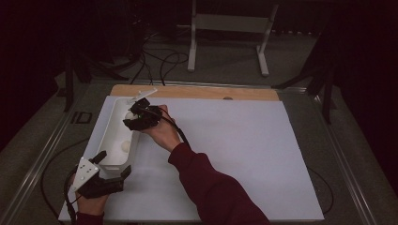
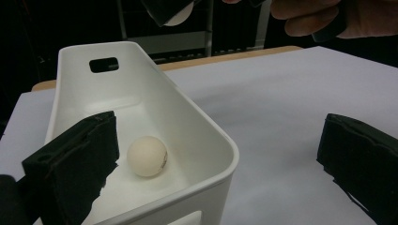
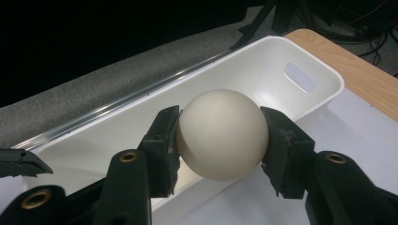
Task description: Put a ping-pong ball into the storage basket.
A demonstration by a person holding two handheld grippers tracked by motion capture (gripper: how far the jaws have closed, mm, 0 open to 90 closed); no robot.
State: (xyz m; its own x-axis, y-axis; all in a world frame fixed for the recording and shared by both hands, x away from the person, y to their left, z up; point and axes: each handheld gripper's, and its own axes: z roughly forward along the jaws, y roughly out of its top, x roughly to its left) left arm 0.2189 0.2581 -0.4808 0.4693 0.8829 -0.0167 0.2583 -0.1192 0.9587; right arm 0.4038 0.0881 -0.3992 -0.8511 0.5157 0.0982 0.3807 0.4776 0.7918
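Note:
A long white bin [image 1: 109, 136] lies along the left side of the white mat [image 1: 234, 154]. One cream ball [image 1: 125, 146] rests on its floor, near its close end [image 2: 147, 156]. My right gripper [image 1: 133, 118] hovers over the far half of the bin [image 3: 300, 101], shut on a second cream ball [image 3: 220, 133] pinched between both pads. My left gripper [image 1: 112, 165] sits at the bin's near end with its jaws wide apart. One jaw is inside the bin [image 2: 206, 122] and the other stands out over the mat, clear of the wall.
A wooden strip [image 1: 197, 92] runs along the table's back edge. Beyond it stand a white frame [image 1: 230, 23] and loose cables [image 1: 159, 63] on the floor. A small white piece [image 1: 143, 93] lies at the bin's far end. The mat stretches bare to the right.

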